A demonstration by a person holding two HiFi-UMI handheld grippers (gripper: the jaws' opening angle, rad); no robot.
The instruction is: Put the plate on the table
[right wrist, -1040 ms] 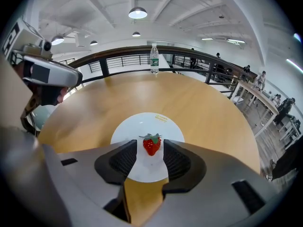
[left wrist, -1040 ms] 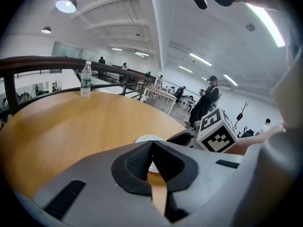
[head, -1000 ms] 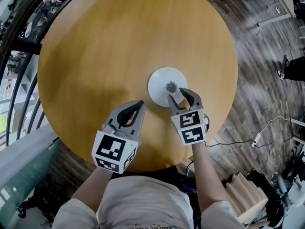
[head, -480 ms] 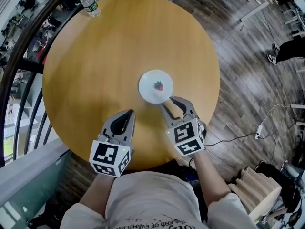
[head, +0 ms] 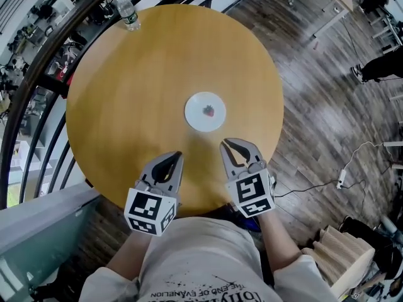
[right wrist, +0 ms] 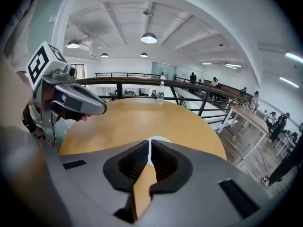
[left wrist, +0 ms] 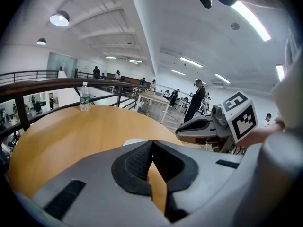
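Plate [head: 205,112] is seen on table [head: 126,93], its red item [head: 208,111] unclear; left gripper [head: 175,155] is closed empty, right gripper [head: 225,145] has just been closing, empty.

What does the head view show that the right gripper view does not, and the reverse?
Only the head view: the small red item on the round white plate. Only the right gripper view: round ceiling lamps and distant people. Both: the plate, the round wooden table, the clear water bottle, the left hand-held gripper.
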